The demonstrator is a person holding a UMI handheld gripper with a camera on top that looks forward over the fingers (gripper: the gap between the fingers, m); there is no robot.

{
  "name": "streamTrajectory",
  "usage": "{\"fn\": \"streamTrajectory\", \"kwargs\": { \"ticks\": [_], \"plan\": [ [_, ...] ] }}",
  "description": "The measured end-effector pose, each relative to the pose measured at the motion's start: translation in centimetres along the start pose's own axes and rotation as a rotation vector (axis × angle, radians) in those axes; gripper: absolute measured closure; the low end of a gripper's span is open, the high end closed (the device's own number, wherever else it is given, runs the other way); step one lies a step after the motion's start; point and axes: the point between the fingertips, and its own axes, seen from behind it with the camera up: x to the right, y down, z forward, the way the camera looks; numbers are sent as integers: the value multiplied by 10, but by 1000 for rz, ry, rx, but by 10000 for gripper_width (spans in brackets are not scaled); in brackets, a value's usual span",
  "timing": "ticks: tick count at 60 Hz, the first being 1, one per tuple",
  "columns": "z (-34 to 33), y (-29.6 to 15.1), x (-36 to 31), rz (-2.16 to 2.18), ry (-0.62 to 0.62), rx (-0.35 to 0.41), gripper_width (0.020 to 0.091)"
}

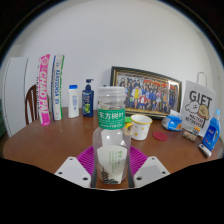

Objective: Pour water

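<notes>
One clear bottle (111,140) with green label standing upright, jaws clamping on its lower body, bench (40,140) carrying a cup (140,126) beyond.

A bottle (111,135) stands upright between the fingers (75,171) on the worktop (40,142), with a cup (140,127) just behind it to the right, a framed picture (146,92) against the wall beyond, and boxes (52,87) and smaller bottles (80,99) at back left.
</notes>
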Motion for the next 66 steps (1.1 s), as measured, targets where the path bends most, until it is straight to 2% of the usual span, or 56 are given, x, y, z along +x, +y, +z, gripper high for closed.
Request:
{"fn": "streamTrajectory", "kwargs": {
  "ticks": [5, 15, 22, 32, 40, 55, 66],
  "plan": [
    [0, -22, -13, 6, -19, 11, 681],
    [13, -103, -50, 255, -104, 78, 680],
    [36, -164, -67, 564, -230, 125, 681],
    [81, -219, -66, 1083, -389, 127, 682],
    [118, -228, -39, 1490, -459, 116, 680],
    [163, -202, 8, 2060, -545, 103, 684],
    [176, -186, 18, 2159, -544, 82, 682]
  ]
}}
